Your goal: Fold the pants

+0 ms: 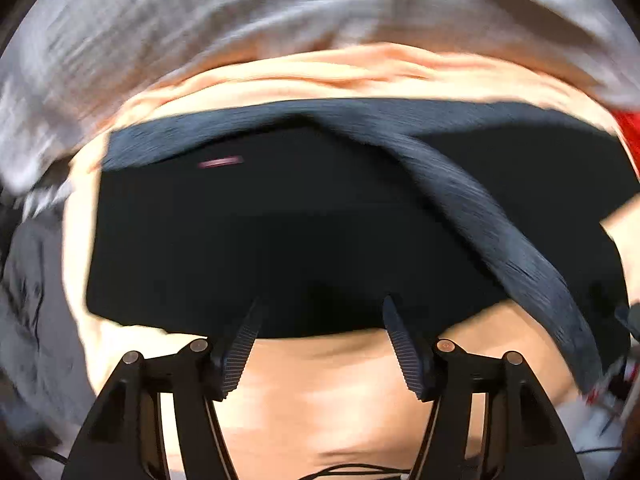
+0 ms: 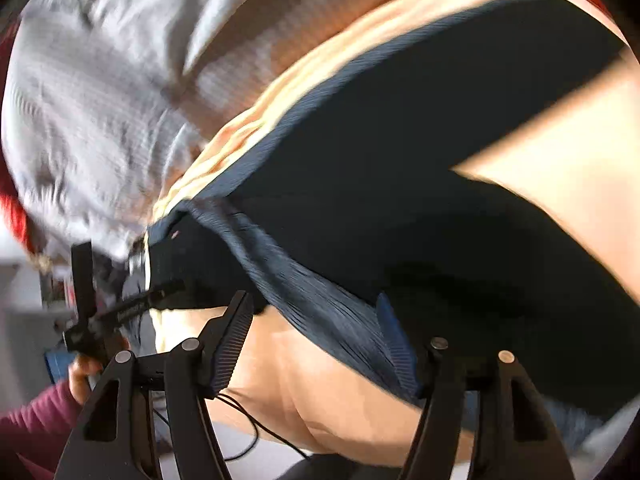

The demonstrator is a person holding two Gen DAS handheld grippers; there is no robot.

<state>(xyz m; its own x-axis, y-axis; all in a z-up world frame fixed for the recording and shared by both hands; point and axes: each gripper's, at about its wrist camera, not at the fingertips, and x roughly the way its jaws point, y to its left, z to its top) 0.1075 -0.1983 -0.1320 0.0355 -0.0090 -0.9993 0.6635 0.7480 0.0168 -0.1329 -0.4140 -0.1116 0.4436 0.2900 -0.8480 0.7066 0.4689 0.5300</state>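
— What do you see, starting from the left?

— At the far left, one rumpled grey blanket [image 1: 100, 40] runs up and across the back. Next comes one peach-coloured sheet [image 1: 328, 392], and one pair of dark navy ribbed-fabric pants [image 1: 280, 232] lies spread on it, in front of both my claws. I count one folded band of the pants' cloth crossing diagonally over the flat part, toward the right.

— And your claws?

— Two. My left gripper [image 1: 322, 320] stands spread wide, its two ribbed fingers apart and gripping nothing; the tips overlap the near hem of the pants, though I cannot tell if they touch. My right gripper [image 2: 316, 320] is spread too. Its left finger sits over the sheet just beside the band; the right finger overlaps the dark cloth, and no fabric is pinched between them.

— Anything farther right?

— One patch of red fabric [image 1: 628, 128] at the edge. The frames are blurred, so finer detail escapes me.
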